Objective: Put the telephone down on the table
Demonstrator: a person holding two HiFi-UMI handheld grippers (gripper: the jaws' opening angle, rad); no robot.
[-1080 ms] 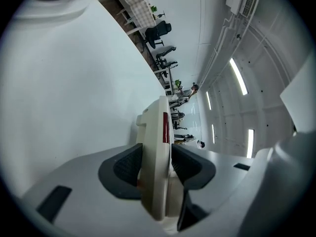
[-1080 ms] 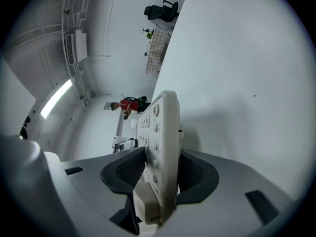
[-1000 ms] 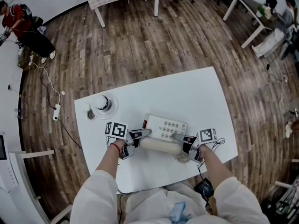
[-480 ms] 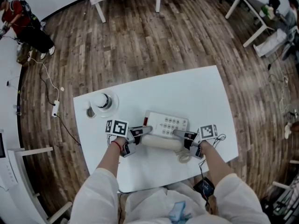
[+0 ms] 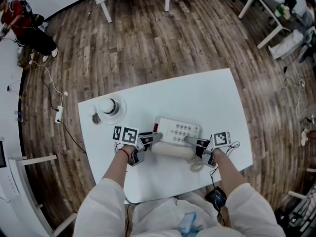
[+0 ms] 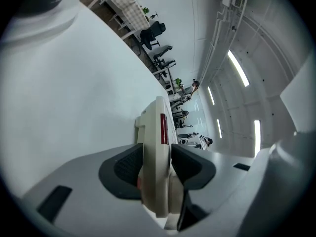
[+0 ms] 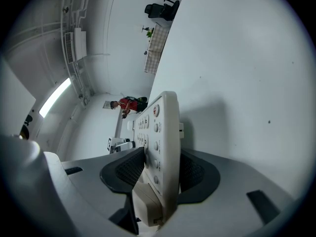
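A cream telephone (image 5: 177,131), keypad up and handset (image 5: 170,151) on its near side, is held low over the white table (image 5: 202,95); I cannot tell whether it touches the table. My left gripper (image 5: 157,138) is shut on the telephone's left end, its dark pads on both faces of the telephone (image 6: 159,127). The right gripper (image 5: 187,141) clamps the right end, one pad on the keypad face and one on the underside of the telephone (image 7: 165,127). Seen from their own cameras, the left gripper (image 6: 157,164) and right gripper (image 7: 160,169) are both turned on their sides.
A round white object with a dark top (image 5: 108,107) and a small grey piece (image 5: 97,118) sit at the table's left. The coiled cord (image 5: 195,168) lies near the front edge. A thin cable (image 5: 233,146) trails at the right. Wooden floor surrounds the table.
The telephone and both grippers have shifted only very slightly in the view. Both grips look the same as before.
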